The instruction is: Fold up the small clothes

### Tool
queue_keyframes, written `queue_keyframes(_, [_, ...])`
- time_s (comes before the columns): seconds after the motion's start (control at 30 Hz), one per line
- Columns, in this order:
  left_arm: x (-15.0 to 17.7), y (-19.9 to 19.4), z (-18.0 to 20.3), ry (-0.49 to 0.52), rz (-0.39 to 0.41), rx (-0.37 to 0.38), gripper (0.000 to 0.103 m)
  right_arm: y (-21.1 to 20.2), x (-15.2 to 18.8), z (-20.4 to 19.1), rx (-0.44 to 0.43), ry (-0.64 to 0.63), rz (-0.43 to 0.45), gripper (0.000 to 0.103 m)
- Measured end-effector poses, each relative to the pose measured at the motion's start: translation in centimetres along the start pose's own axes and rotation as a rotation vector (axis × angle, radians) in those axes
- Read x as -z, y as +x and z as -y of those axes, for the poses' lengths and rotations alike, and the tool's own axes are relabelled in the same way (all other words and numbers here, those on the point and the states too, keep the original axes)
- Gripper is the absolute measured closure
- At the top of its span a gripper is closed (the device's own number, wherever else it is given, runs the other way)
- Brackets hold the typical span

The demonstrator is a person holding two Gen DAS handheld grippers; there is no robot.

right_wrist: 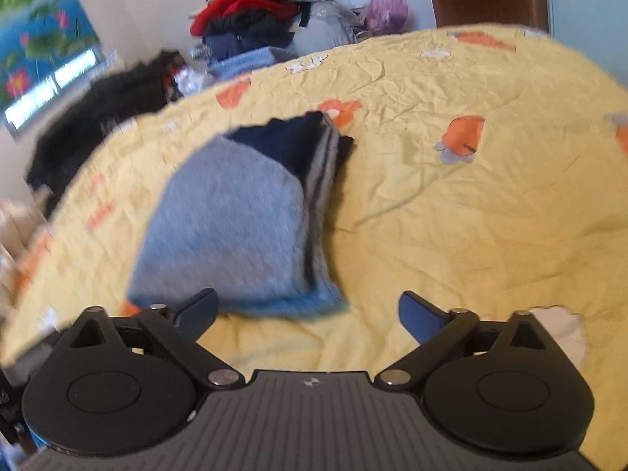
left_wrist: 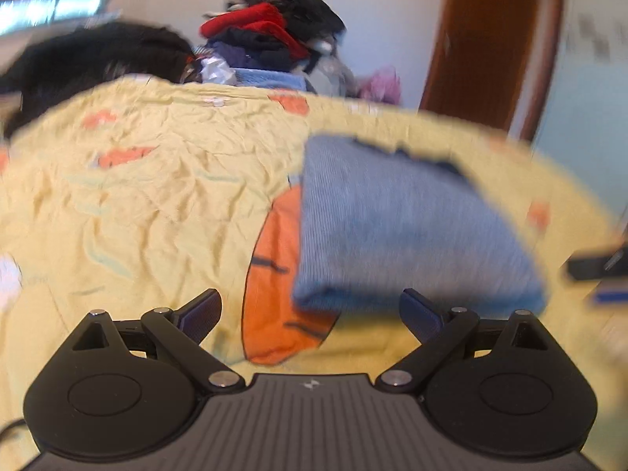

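Left wrist view: a yellow bedsheet (left_wrist: 157,204) spreads wide, a heap of clothes (left_wrist: 271,39) behind it. The folded blue garment (right_wrist: 231,227) lies flat on the sheet. Left gripper (left_wrist: 310,314) and right gripper (right_wrist: 308,314) both gape wide, holding nothing.

Folded garment (right_wrist: 231,227) on yellow bedsheet (right_wrist: 451,216).

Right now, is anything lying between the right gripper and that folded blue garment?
Nothing. In the right wrist view only bare yellow sheet separates the right gripper from the folded blue garment, which lies just ahead.
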State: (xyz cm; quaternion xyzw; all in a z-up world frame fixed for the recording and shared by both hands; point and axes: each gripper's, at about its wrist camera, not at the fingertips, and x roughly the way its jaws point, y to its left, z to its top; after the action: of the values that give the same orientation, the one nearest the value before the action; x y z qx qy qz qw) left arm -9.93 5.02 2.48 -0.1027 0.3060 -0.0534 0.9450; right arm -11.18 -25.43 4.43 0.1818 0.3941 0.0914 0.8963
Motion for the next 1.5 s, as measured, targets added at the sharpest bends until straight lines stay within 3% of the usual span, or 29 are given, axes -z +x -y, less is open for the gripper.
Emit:
queue_keyframes(0.1, [-1.7,-0.5,-1.1,-0.108,0.038,0.041,0.005,0.9,-1.5,0.8,-0.041,0.070,0.020,0.019])
queue_keyframes(0.17, [-2.6,0.1,0.1,-0.069,0.074,0.020,0.006,1.4,-2.1,-0.4,-0.059,-0.007,0.111,0.033])
queue_keyframes(0.27, [-3.5,2.2,3.1,0.049,0.088,0.064,0.006,3.7,-3.4,-3.1,-0.061,-0.099,0.173,0.035])
queue_keyframes(0.37, [-3.5,5.8,5.2,0.150,-0.041,0.035,0.006,8.1,-5.4,-4.8,-0.087,-0.105,0.089,0.036])
queue_keyframes(0.43, [-2.5,8.5,5.3,0.203,-0.176,-0.007,0.005,11.3,-5.7,-5.2,-0.078,-0.107,-0.019,0.036])
queue_keyframes(0.5, [-1.4,8.6,4.6,0.249,-0.133,0.012,0.004,12.1,-5.0,-5.6,-0.046,-0.180,-0.005,0.035])
queue_keyframes(0.6, [-2.0,8.2,3.6,0.209,-0.161,0.007,0.004,11.4,-4.8,-5.5,-0.056,-0.188,-0.032,0.036])
queue_keyframes(0.7, [-2.1,6.5,2.8,0.188,-0.121,-0.003,0.006,9.5,-5.2,-4.8,-0.074,-0.110,-0.036,0.038])
queue_keyframes(0.8, [-1.8,4.6,2.9,0.204,-0.069,0.002,0.005,7.4,-4.1,-4.0,-0.158,-0.054,0.003,0.033])
queue_keyframes(0.9, [-1.3,5.0,2.8,0.200,-0.096,0.000,0.005,8.5,-2.2,-3.7,-0.186,-0.053,-0.090,0.029])
queue_keyframes(1.03, [-0.9,4.6,1.8,0.161,-0.103,-0.009,0.005,7.7,-1.3,-2.9,-0.209,-0.051,-0.048,0.029])
queue_keyframes(1.13, [-0.5,3.5,1.5,0.153,-0.082,-0.009,0.005,4.8,-0.7,-2.5,-0.158,-0.064,0.026,0.024])
queue_keyframes(1.23, [0.4,3.8,1.4,0.134,-0.103,-0.017,0.005,3.2,1.4,-2.9,0.038,-0.192,0.125,0.001])
queue_keyframes(1.33, [1.6,3.7,2.4,0.183,-0.087,-0.041,0.005,4.2,3.7,-2.7,0.148,-0.303,0.106,0.001])
queue_keyframes(1.5, [2.8,3.5,3.7,0.282,-0.090,-0.030,0.000,5.1,5.5,-2.4,0.238,-0.306,0.114,0.000])
